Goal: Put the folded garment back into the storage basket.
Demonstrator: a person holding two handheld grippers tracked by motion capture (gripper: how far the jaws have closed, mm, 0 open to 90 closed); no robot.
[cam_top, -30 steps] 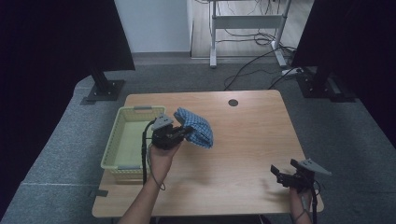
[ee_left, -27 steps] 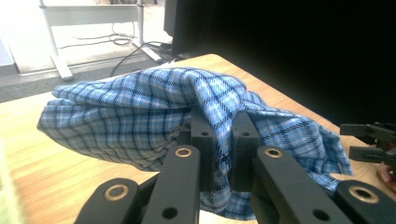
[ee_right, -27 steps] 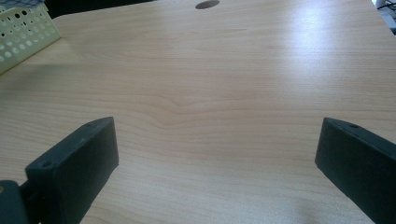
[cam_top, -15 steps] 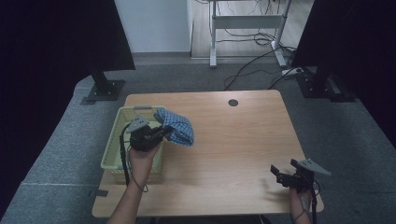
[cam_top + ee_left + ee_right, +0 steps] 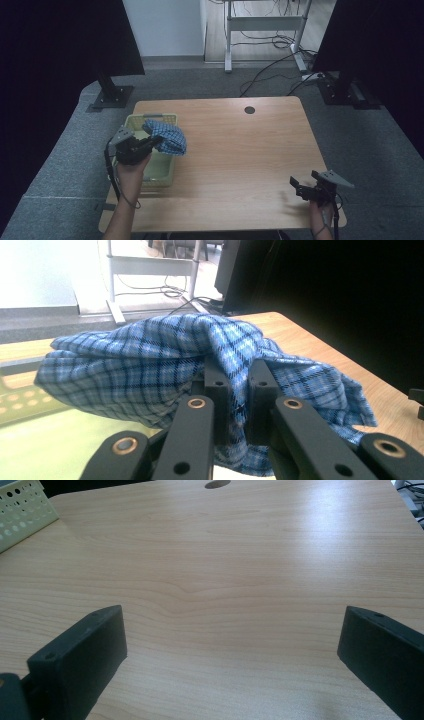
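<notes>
A blue plaid cloth (image 5: 167, 137) hangs bunched from my left gripper (image 5: 152, 143), which is shut on it above the pale green basket (image 5: 165, 172) at the table's left edge. In the left gripper view the cloth (image 5: 150, 365) drapes over both black jaws, pinched between them, with the basket's floor (image 5: 45, 440) below. My right gripper (image 5: 300, 187) rests low at the table's front right corner, open. In the right gripper view its two jaws stand wide apart over bare wood, with my right gripper (image 5: 232, 640) holding nothing.
The wooden table (image 5: 240, 150) has a round cable hole (image 5: 249, 110) near its far edge. A corner of the basket (image 5: 22, 510) shows at the upper left of the right gripper view. Dark panels on stands flank the table, with cables on the floor behind.
My left gripper has carried the plaid cloth leftward from the table's middle to above the basket. The right gripper has stayed put.
</notes>
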